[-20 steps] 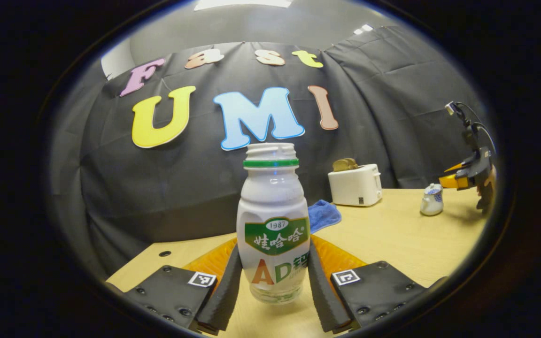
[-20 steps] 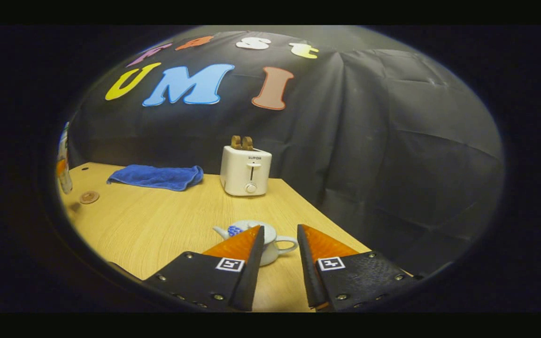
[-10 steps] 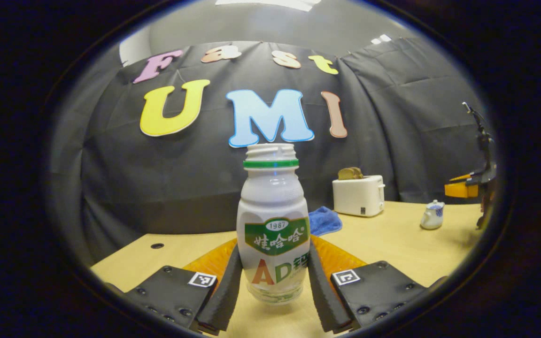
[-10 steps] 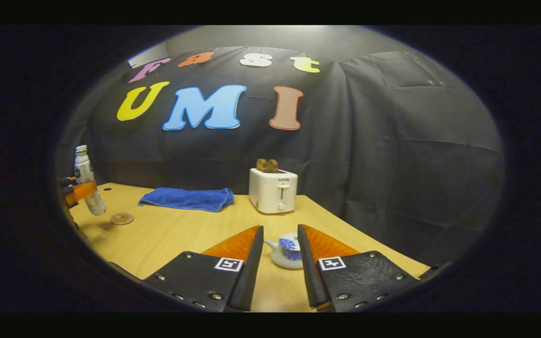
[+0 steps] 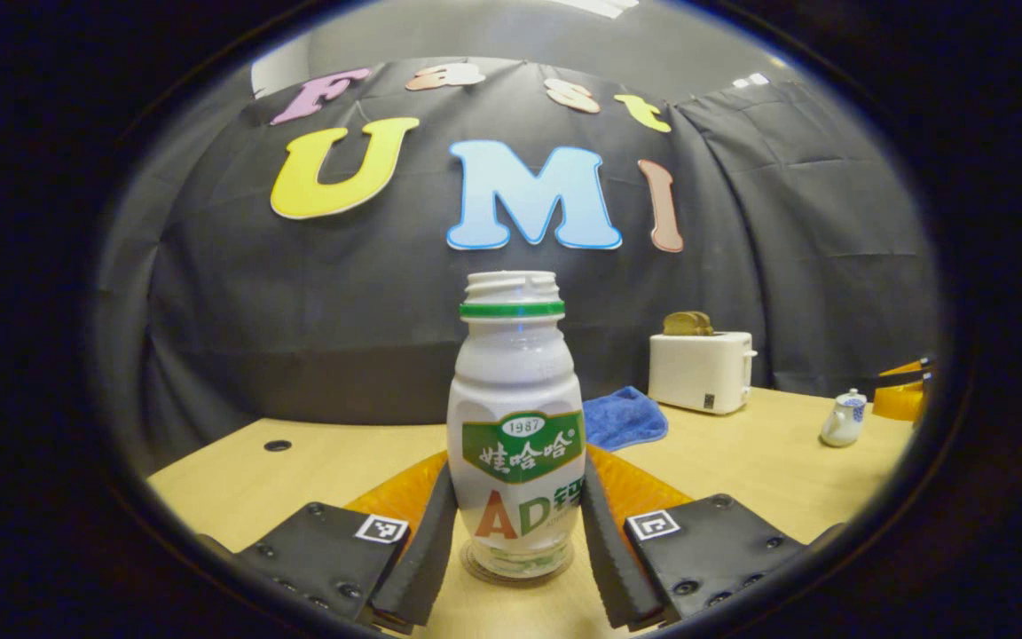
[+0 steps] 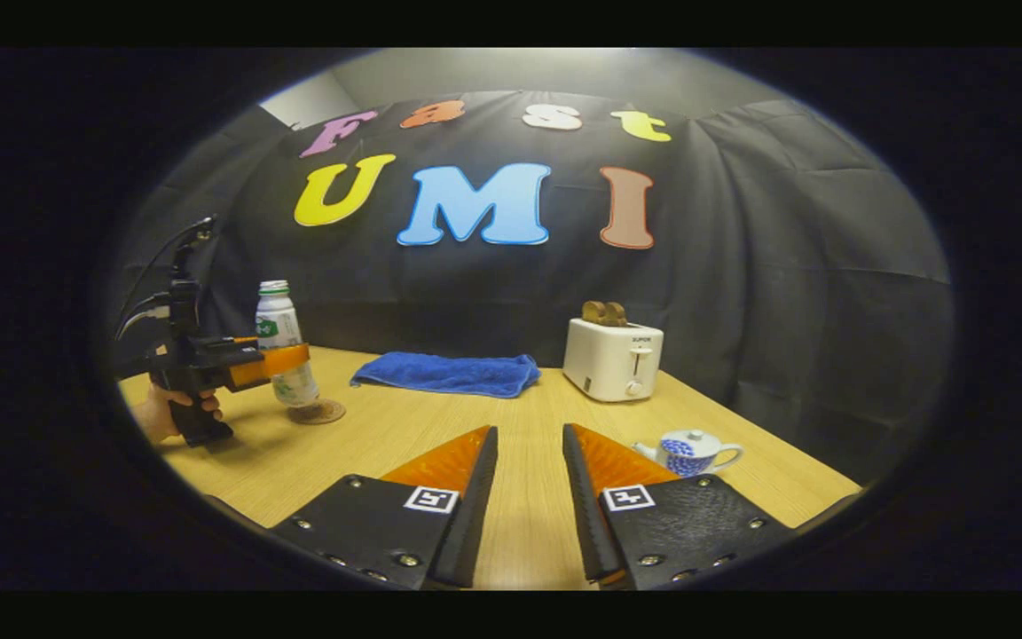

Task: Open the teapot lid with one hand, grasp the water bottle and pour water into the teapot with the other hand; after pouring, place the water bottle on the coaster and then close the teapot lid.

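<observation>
Standing upright on the coaster (image 6: pixel 317 412), the water bottle (image 5: pixel 515 426) is clamped between both fingers of the left gripper (image 5: pixel 518 550); its capless neck has a green ring, and the wrapper's writing is partly cut off by the fingers. The right gripper (image 6: pixel 529 497) is empty, jaws parted. The teapot (image 6: pixel 690 452), lid on, stands on the table (image 6: pixel 440 426) near the toaster (image 6: pixel 612 358). Half a second ago the bottle hung above the coaster.

white bottle (image 5: pixel 515 426) upright on coaster (image 6: pixel 316 412) | teapot (image 6: pixel 687 453) lidded, apart
</observation>
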A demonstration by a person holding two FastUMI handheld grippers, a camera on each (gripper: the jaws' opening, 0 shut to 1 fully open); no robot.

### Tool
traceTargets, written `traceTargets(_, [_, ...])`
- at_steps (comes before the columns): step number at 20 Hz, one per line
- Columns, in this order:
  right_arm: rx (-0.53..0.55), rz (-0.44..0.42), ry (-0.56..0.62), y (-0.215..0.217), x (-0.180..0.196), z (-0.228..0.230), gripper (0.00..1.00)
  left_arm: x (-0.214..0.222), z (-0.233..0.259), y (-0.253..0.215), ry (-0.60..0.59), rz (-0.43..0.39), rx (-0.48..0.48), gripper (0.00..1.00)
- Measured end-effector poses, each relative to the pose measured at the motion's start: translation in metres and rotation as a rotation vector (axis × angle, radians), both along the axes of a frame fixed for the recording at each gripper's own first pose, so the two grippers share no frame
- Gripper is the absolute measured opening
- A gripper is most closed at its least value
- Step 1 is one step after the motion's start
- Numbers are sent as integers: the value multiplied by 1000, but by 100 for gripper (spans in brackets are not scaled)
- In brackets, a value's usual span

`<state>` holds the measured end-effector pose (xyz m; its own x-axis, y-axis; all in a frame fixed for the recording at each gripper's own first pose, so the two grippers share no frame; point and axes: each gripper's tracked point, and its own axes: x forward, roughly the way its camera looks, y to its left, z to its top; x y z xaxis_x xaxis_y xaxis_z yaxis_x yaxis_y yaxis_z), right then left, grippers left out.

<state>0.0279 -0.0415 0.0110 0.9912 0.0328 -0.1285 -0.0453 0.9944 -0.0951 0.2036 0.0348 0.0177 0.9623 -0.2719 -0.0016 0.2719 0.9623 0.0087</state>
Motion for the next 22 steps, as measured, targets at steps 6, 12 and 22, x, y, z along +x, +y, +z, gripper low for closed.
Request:
traceTargets(6, [21,-8,7,-7,1,-4,45,13,-26,-6,64,8,47,80])
traceTargets(12, [19,-3,12,-6,1,-6,45,23,-25,-6,50,18,52,75])
traceTargets(22, [25,8,29,-7,-5,-12,45,14,-26,-2,45,86,91,89])
